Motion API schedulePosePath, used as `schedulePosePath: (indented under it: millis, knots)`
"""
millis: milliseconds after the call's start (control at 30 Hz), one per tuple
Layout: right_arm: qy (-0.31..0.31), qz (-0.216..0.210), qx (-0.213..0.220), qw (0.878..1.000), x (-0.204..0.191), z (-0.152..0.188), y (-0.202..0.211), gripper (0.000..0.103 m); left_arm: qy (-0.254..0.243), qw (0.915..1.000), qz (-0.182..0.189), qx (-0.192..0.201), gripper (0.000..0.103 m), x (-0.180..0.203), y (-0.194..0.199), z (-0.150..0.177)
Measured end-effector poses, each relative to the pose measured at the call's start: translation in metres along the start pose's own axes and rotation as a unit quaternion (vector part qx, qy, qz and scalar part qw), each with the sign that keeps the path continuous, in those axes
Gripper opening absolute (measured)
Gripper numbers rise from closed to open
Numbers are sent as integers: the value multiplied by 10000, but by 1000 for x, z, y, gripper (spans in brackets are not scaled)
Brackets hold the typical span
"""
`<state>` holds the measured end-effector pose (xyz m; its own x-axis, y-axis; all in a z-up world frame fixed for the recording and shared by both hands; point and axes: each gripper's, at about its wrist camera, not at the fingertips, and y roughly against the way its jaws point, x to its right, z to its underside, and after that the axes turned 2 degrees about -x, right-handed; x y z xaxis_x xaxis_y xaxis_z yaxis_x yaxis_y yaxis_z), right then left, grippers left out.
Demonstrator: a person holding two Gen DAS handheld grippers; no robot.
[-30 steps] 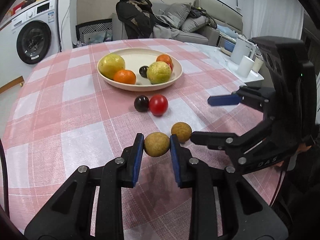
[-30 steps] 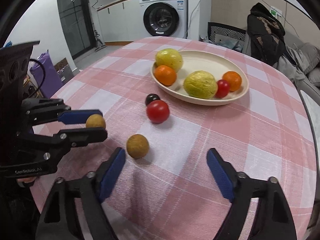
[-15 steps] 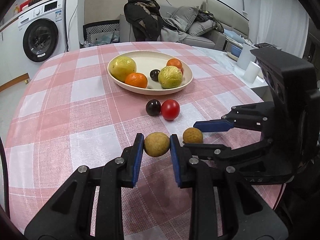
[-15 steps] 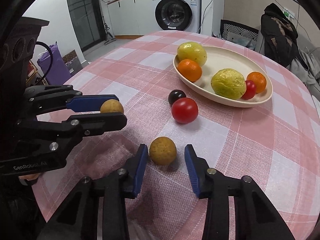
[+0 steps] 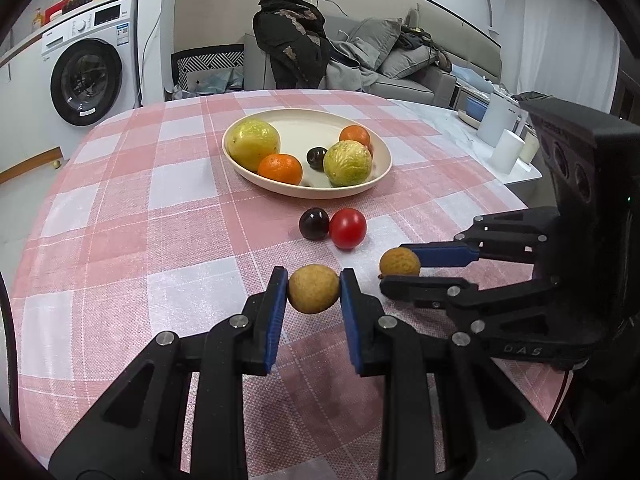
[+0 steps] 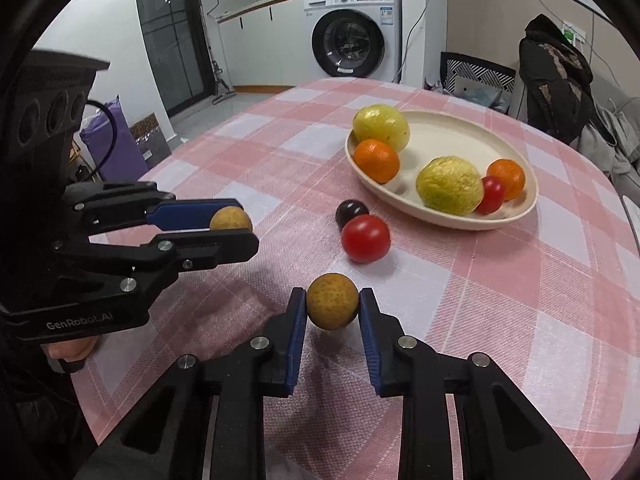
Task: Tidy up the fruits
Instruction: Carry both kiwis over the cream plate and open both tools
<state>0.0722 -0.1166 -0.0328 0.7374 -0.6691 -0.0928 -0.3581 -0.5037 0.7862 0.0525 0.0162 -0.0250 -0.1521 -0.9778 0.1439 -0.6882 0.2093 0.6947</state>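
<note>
My left gripper (image 5: 314,289) is shut on a small tan round fruit (image 5: 314,288), held just above the pink checked cloth. My right gripper (image 6: 333,307) is shut on a second tan round fruit (image 6: 333,306), which also shows in the left wrist view (image 5: 399,262). The left gripper and its fruit (image 6: 231,219) show at the left of the right wrist view. A red tomato (image 5: 347,228) and a dark plum (image 5: 314,223) lie touching on the cloth ahead of both grippers. Beyond them a cream plate (image 5: 382,168) holds two yellow-green fruits, two oranges, a dark plum and a small red tomato.
The round table's edge curves close on the right, with white cups and a kettle (image 5: 500,120) on a side counter beyond it. A chair with a dark coat (image 5: 290,52) stands behind the table. A washing machine (image 6: 352,36) is farther back.
My right gripper has closed from wide open onto the second tan fruit and holds it. My left gripper still holds its fruit, and both views have drawn slightly closer to the plate.
</note>
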Motion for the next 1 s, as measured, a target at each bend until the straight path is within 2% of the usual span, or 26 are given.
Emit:
schedulePosePath:
  millis: [267, 800, 1000]
  knots:
    - [-360, 190, 635, 9971, 23, -13, 25, 27, 68, 9998, -55, 158, 24, -2, 1, -13]
    - [-893, 269, 1233, 9880, 70, -47, 61, 27, -3, 9981, -66, 610, 24, 9, 8, -62]
    - [-1041, 293, 1333, 9852, 84, -59, 66, 27, -104, 9971, -223, 717, 24, 15, 3, -83]
